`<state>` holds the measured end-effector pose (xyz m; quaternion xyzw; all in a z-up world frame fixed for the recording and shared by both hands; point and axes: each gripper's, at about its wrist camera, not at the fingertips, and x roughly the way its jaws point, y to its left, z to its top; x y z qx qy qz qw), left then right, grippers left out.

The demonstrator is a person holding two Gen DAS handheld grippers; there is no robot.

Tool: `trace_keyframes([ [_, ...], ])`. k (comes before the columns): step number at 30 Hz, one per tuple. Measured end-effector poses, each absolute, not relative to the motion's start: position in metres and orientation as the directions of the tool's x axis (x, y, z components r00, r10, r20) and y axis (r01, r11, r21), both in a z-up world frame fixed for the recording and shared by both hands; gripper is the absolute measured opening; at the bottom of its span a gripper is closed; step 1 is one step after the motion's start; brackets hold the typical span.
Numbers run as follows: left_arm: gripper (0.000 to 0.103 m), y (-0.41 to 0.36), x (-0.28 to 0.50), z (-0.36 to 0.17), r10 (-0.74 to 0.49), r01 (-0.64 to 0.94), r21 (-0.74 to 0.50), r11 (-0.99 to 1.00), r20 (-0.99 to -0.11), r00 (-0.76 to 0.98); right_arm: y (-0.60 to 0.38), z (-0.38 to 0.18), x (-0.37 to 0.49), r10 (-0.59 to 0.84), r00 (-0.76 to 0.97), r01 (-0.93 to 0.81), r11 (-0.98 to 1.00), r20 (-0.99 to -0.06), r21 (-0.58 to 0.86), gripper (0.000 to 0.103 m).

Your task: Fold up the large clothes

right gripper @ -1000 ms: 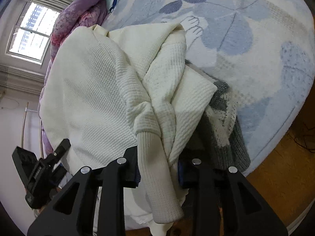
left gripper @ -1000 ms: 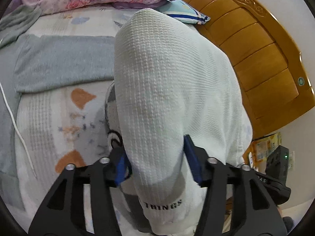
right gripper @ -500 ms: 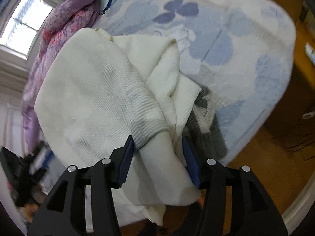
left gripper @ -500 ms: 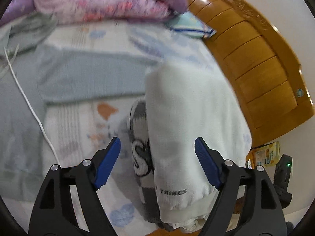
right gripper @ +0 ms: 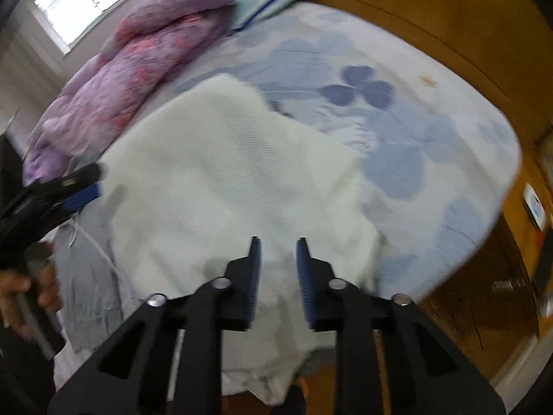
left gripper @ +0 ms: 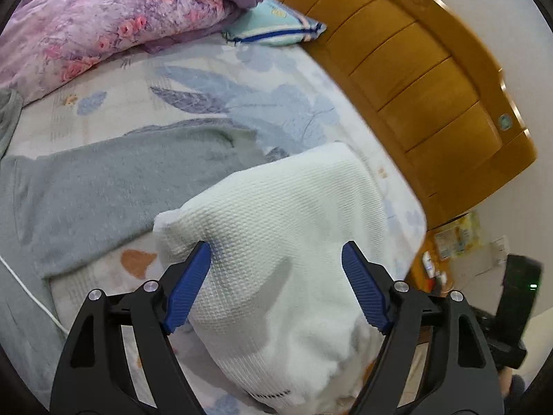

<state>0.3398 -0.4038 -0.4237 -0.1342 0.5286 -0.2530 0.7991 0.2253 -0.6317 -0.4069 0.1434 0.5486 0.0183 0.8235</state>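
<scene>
Left tongs [left gripper: 276, 287] spread, right tongs [right gripper: 276, 269] closing empty above white sweater [right gripper: 224, 180] at bed edge [right gripper: 477, 242].

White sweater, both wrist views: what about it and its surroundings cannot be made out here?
- Left wrist view: the white sweater covers whatever lies beneath it; its lower hem is cut off by the left gripper and the frame edge.
- Right wrist view: motion blur hides the knit and folds; sleeves cannot be told apart.
- Right gripper: jaws narrow, nothing visibly between them; contact with the cloth below is unclear.
- Grey garment: runs off the left edge.
</scene>
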Motion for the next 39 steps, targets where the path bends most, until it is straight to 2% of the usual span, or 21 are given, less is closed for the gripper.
trace_keyframes([
  [3, 0.078, -0.415, 0.350, -0.441, -0.510, 0.263, -0.446, 0.855, -0.814, 0.277, -0.621, -0.441, 0.249, 0.239, 0.337, 0.106, 0.952, -0.911, 0.289, 0.016],
  [7, 0.078, -0.431, 0.360, -0.456, -0.469, 0.280, -0.399, 0.873, -0.844, 0.259, -0.625, -0.482, 0.262, 0.234, 0.292, 0.149, 0.946, -0.927, 0.286, 0.013],
  [15, 0.078, -0.445, 0.374, -0.470, -0.450, 0.267, -0.385, 0.883, -0.855, 0.258, -0.639, -0.498, 0.279, 0.257, 0.260, 0.193, 0.930, -0.931, 0.311, 0.012],
  [21, 0.082, -0.419, 0.352, -0.451, -0.503, 0.259, -0.436, 0.862, -0.800, 0.328, -0.632, -0.485, 0.273, 0.231, 0.247, 0.204, 0.937, -0.941, 0.284, 0.015],
  [23, 0.087, -0.405, 0.340, -0.445, -0.499, 0.235, -0.441, 0.866, -0.792, 0.352, -0.625, -0.475, 0.267, 0.195, 0.262, 0.194, 0.949, -0.945, 0.249, 0.019],
  [25, 0.087, -0.390, 0.328, -0.443, -0.494, 0.212, -0.447, 0.869, -0.796, 0.349, -0.616, -0.463, 0.261, 0.186, 0.278, 0.172, 0.956, -0.943, 0.239, 0.024],
  [33, 0.089, -0.307, 0.259, -0.438, -0.297, 0.035, -0.304, 0.952, -0.891, 0.344, -0.532, -0.418, 0.228, 0.204, 0.269, 0.051, 0.973, -0.941, 0.225, 0.029],
  [38, 0.090, -0.248, 0.214, -0.407, -0.221, 0.002, -0.236, 0.972, -0.909, 0.353, -0.464, -0.379, 0.204, 0.219, 0.297, 0.005, 0.973, -0.930, 0.231, 0.043],
  [39, 0.091, -0.237, 0.206, -0.400, -0.203, -0.003, -0.218, 0.976, -0.911, 0.358, -0.452, -0.373, 0.199, 0.221, 0.297, -0.004, 0.973, -0.929, 0.230, 0.048],
])
